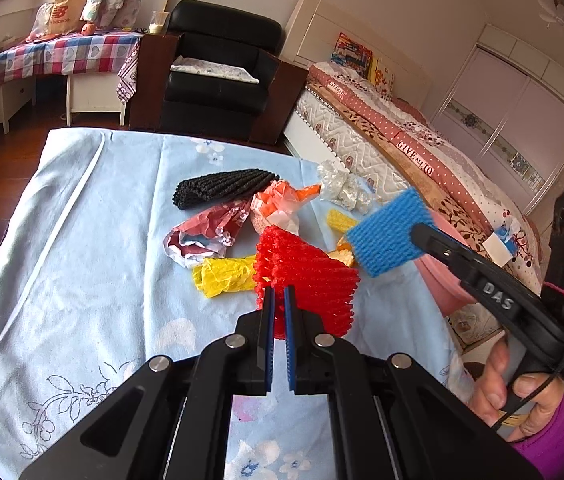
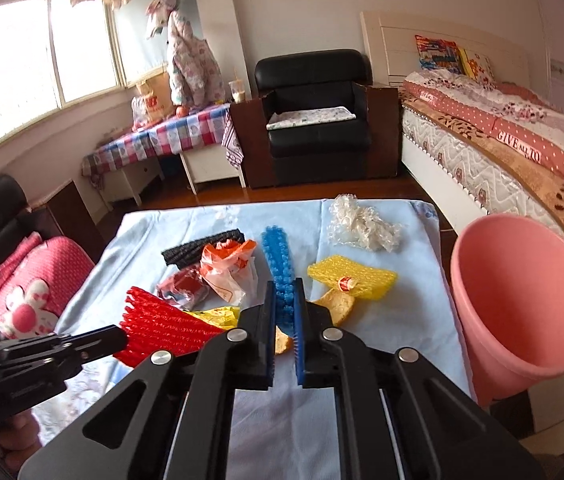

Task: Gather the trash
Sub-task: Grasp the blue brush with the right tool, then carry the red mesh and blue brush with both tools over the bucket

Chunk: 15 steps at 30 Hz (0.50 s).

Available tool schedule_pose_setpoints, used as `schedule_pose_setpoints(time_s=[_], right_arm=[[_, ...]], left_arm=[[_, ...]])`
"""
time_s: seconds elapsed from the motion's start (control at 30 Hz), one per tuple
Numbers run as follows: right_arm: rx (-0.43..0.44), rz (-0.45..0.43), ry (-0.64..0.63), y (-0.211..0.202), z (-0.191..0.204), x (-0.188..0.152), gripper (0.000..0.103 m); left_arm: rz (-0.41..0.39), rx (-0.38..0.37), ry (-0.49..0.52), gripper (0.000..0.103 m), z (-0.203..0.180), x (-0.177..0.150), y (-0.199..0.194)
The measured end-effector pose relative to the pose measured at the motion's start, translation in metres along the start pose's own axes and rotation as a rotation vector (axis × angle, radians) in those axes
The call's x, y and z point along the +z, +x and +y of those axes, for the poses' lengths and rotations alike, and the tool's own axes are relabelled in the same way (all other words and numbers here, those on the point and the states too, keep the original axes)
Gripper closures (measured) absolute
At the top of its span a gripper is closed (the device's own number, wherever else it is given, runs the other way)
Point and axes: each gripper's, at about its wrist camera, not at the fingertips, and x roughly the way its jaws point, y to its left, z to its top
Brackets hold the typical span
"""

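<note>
Left wrist view showed the left gripper [image 1: 278, 300] pinching a ribbed red foam net [image 1: 305, 276] above the floral cloth [image 1: 94, 240], while the right gripper [image 2: 285, 300] clamped a knobbly blue foam net [image 2: 280, 268] beside the smooth pink bucket [image 2: 521, 300].

A table under a pale blue floral cloth [image 1: 94, 240] carries black netting [image 1: 222, 188], an orange bag [image 1: 278, 204], a red-white wrapper [image 1: 206, 232], yellow paper [image 1: 226, 276], yellow foam [image 2: 351, 276] and clear wrap [image 2: 363, 224].

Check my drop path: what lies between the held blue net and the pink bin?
The yellow foam net lies there, seen in the right wrist view.
</note>
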Motion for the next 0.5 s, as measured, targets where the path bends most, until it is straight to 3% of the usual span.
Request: schedule_pose_setpoints(time_s=[0.5], right_arm=[[0.001, -0.088, 0.111, -0.053, -0.032, 0.005, 0.095]], left_arm=[[-0.063, -0.012, 0.013, 0.099, -0.022, 0.009, -0.026]])
